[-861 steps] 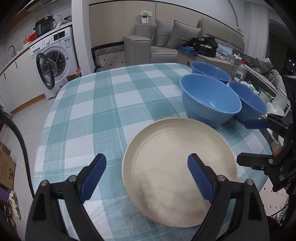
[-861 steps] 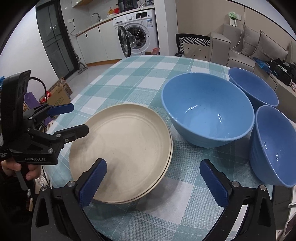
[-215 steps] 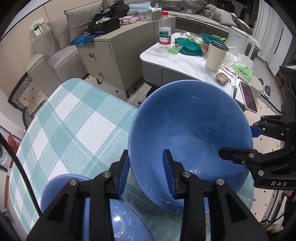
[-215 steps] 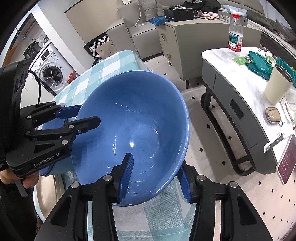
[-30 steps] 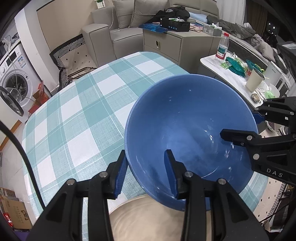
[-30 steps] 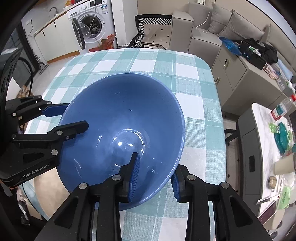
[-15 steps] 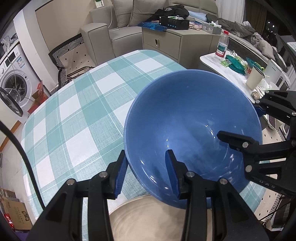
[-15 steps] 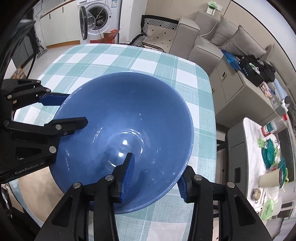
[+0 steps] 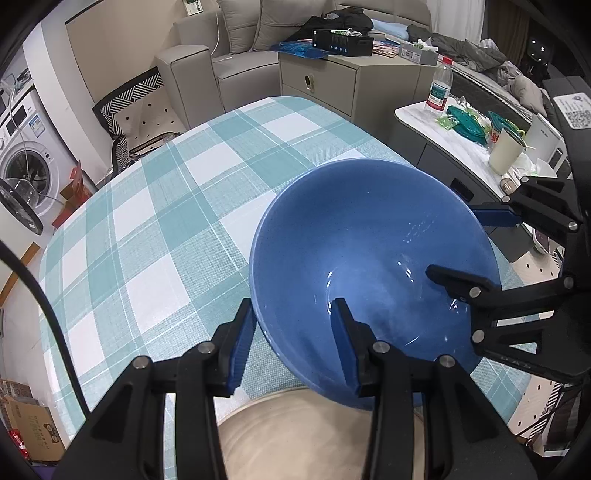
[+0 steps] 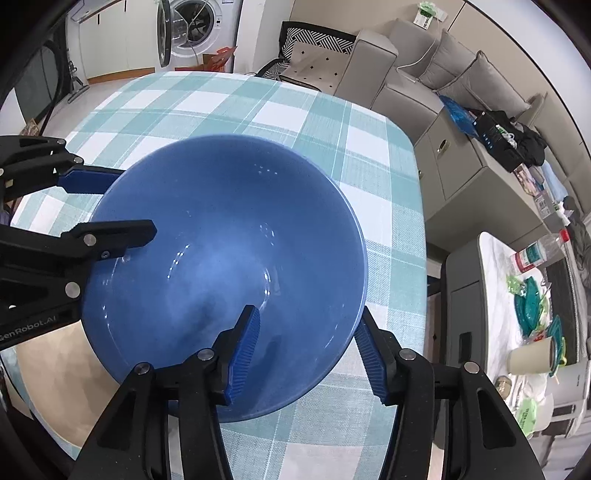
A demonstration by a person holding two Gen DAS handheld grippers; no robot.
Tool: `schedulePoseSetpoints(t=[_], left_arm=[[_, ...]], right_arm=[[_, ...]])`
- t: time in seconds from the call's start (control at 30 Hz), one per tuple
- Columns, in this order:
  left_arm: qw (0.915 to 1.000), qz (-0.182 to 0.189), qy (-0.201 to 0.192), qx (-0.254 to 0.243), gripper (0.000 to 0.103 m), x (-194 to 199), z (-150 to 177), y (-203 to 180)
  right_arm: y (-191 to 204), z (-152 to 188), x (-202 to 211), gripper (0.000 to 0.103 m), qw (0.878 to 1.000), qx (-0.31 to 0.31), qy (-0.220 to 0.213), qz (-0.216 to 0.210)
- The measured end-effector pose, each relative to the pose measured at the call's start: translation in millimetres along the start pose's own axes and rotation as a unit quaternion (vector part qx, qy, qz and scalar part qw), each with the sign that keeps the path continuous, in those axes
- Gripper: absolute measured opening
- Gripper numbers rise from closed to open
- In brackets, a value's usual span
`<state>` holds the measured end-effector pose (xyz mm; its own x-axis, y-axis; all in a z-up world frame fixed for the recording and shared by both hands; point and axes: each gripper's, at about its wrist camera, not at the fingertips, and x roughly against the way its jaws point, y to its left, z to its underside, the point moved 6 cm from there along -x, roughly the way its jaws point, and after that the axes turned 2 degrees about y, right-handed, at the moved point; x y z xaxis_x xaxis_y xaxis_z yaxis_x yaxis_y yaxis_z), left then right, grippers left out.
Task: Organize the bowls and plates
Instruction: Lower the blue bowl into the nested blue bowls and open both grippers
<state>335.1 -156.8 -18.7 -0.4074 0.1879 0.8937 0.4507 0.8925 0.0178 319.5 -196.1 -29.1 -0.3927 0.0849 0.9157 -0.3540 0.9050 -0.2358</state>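
A large blue bowl (image 9: pixel 373 258) is held up over a cream plate (image 9: pixel 314 439) on a bench (image 9: pixel 155 229) covered in teal-and-white check cloth. The left hand-held gripper (image 9: pixel 295 343) clamps the bowl's rim on one side, one blue pad inside the bowl and one outside. The right hand-held gripper (image 10: pixel 306 350) pinches the rim on the opposite side in the same way (each gripper also shows at the edge of the other's view). The bowl tilts a little. The plate lies directly beneath the bowl, at the bench's near edge. Beyond the bowl stand a grey sofa (image 9: pixel 236 55) and a washing machine (image 10: pixel 192 26).
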Motion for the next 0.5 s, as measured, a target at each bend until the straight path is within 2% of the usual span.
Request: schedulePoseSetpoints(t=[0.13,0.23,0.33,0.43,0.5], left_arm=[[1.0,0.0,0.001,0.001,0.042,-0.2,0.3,-0.1],[1.0,0.002,0.001,0.003,0.049,-1.1,1.2,0.6],[0.9999,0.01,-0.007,0.003,0.051,1.5,1.0,-0.6],[0.9998,0.016,-0.014,0.001,0.059,3.2,0.8,-1.8],[0.9997,0.018,-0.017,0.0,0.059,4.5,0.7,-2.8]], right_arm=[[1.1,0.7,-4.5,0.06,1.0,-0.002,0.001,-0.012],[2.5,0.3,-5.2,0.064,1.0,-0.004,-0.002,-0.017],[3.0,0.1,-4.2,0.067,1.0,-0.009,-0.005,-0.026],[1.9,0.4,-2.7,0.067,0.999,-0.016,-0.01,-0.037],[1.7,1.0,-0.8,0.067,0.999,-0.017,-0.015,-0.043]])
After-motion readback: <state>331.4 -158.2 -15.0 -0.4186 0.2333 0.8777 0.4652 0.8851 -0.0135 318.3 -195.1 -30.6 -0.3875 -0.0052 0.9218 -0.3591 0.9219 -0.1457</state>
